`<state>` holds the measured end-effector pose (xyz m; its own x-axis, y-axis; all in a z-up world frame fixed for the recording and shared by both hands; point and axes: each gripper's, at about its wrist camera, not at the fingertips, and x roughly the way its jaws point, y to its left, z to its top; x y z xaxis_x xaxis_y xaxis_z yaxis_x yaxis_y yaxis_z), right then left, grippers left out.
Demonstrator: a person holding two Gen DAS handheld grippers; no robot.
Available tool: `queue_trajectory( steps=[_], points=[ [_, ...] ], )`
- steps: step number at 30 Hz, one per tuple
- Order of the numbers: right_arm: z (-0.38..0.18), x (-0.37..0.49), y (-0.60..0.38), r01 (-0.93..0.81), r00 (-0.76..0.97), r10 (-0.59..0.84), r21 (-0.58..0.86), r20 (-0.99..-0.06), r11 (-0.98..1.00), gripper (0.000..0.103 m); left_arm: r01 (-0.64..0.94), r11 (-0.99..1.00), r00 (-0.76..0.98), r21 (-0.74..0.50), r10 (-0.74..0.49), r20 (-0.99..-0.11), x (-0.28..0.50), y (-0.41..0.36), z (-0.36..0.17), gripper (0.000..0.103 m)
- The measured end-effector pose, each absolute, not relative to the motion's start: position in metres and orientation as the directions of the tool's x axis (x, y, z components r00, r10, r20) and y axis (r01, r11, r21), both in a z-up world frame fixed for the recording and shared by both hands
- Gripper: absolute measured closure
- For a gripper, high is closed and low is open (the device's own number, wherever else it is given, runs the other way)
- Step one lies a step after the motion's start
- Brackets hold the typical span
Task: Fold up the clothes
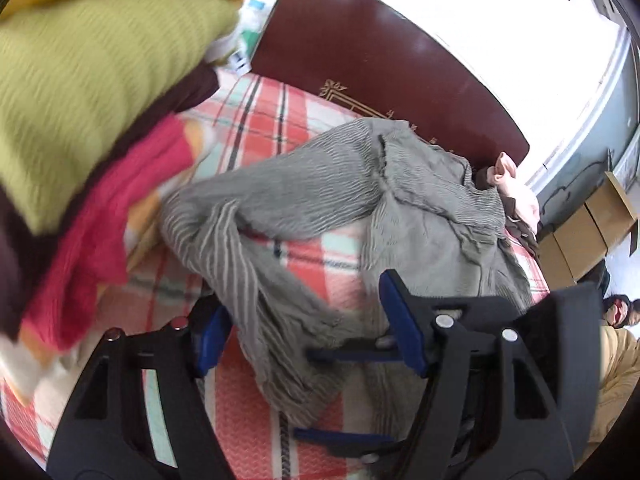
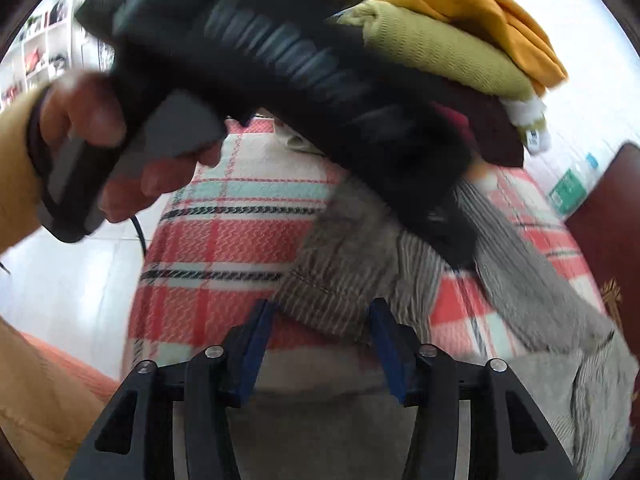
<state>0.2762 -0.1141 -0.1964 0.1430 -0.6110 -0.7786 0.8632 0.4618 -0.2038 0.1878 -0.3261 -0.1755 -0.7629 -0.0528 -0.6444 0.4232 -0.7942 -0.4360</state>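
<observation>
Left gripper (image 1: 308, 340), seen from its own wrist camera, is hanging with its blue-padded fingers (image 1: 402, 324) wide apart over the grey striped sweater (image 1: 320, 200), with a twisted sleeve running between them; I cannot tell whether either pad is touching it. That sweater is lying crumpled on the plaid blanket (image 1: 280, 112), its body bunched against the dark red headboard (image 1: 360, 52) and its long sleeve running away from the headboard toward the camera. A stack of folded clothes (image 1: 100, 92) is sitting beside the sweater, also near the headboard.

From the right wrist camera, the right gripper (image 2: 320, 344) is holding its fingers (image 2: 386, 344) apart around a ribbed striped edge of the sweater, not clamping it. The left gripper's black body is crossing above, blurred, held by the person's left hand (image 2: 120, 148). Here the sweater is stretching from the fingers toward the headboard (image 2: 608, 232).
</observation>
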Motion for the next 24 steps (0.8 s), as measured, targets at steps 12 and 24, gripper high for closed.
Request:
queue_trajectory(
  steps=[12, 24],
  points=[
    [-0.132, 0.122, -0.124, 0.741, 0.553, -0.716, 0.645, -0.426, 0.188, 0.089, 0.313, -0.811, -0.894, -0.495, -0.076, -0.441, 0.23, -0.319, -0.114, 0.025],
    [-0.113, -0.055, 0.013, 0.298, 0.282, -0.959, 0.952, -0.023, 0.065, 0.085, 0.212, -0.85, -0.818, -0.481, 0.115, -0.564, 0.145, -0.279, -0.151, 0.023]
  ],
)
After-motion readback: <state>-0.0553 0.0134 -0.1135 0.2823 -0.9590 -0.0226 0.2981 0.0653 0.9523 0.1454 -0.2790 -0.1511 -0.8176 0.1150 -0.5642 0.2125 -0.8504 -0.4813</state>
